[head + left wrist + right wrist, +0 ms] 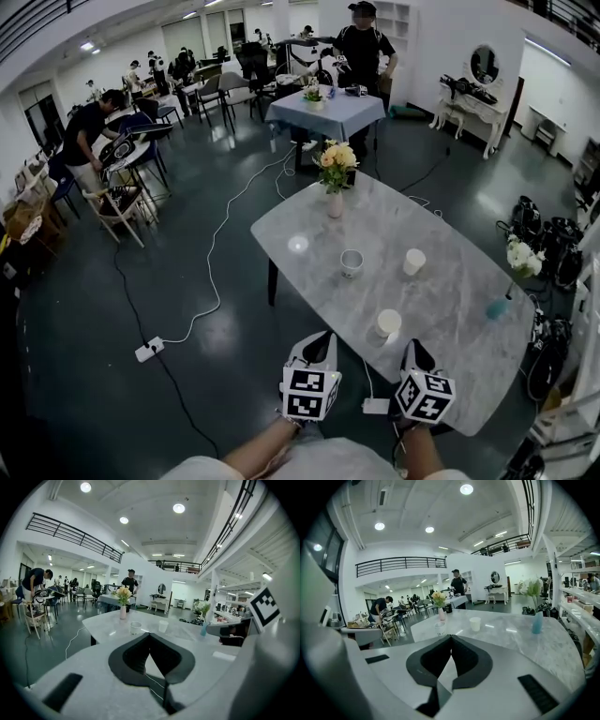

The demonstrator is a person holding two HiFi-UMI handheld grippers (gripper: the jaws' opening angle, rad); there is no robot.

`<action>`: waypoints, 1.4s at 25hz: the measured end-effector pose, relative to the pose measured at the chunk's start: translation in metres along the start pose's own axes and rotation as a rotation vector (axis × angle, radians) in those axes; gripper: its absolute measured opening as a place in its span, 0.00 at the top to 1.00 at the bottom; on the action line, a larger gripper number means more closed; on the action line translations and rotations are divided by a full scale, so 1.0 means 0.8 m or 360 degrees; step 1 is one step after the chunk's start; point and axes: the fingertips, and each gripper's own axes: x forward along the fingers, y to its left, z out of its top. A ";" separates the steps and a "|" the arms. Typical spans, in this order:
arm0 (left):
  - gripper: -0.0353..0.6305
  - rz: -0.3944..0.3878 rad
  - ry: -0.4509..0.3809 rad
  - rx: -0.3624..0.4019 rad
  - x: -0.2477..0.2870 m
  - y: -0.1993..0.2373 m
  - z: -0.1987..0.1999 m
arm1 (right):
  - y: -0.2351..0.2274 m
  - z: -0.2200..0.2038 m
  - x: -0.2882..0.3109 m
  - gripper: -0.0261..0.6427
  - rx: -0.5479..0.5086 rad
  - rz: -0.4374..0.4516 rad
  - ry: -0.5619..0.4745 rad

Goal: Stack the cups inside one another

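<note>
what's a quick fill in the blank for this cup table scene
___ cups stand apart on the marble table.
The vase beyond them holds ___ flowers.
The left claw and right claw are both ___ and empty.
Missing: three; yellow; shut.

- Table [469,309]: bears three cups, well apart from one another.
- Near cup [388,323]: by the near edge, just beyond the right gripper [413,347].
- Left cup [352,262]: mid-table, farther back, left of the right cup [413,262].
- Vase [336,202]: far end, behind the left cup.
- Bottle [496,307]: on the right edge.
- Left gripper [323,337]: at the near edge, left of the right gripper.
</note>
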 end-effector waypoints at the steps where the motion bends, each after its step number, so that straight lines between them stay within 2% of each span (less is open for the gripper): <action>1: 0.95 -0.0007 0.0001 0.0006 0.007 0.006 0.003 | 0.001 0.005 0.008 0.95 0.0003 -0.0009 -0.0010; 14: 0.95 -0.0067 0.0039 0.0038 0.084 0.048 0.025 | 0.011 0.010 0.071 0.95 0.0057 -0.0058 0.0031; 20: 0.95 -0.0037 0.0097 0.0019 0.110 0.050 0.011 | -0.003 0.004 0.098 0.95 0.0081 -0.0034 0.0071; 26: 0.95 0.0006 0.0121 0.0008 0.141 0.056 0.019 | -0.001 0.027 0.137 0.95 0.0067 0.0050 0.0065; 30: 0.95 0.0005 0.0097 0.0017 0.156 0.048 0.031 | -0.011 0.039 0.143 0.95 0.0067 0.0055 0.0042; 35: 0.95 -0.0018 0.0128 0.0020 0.163 0.038 0.023 | -0.024 0.024 0.141 0.95 0.0089 0.0033 0.0090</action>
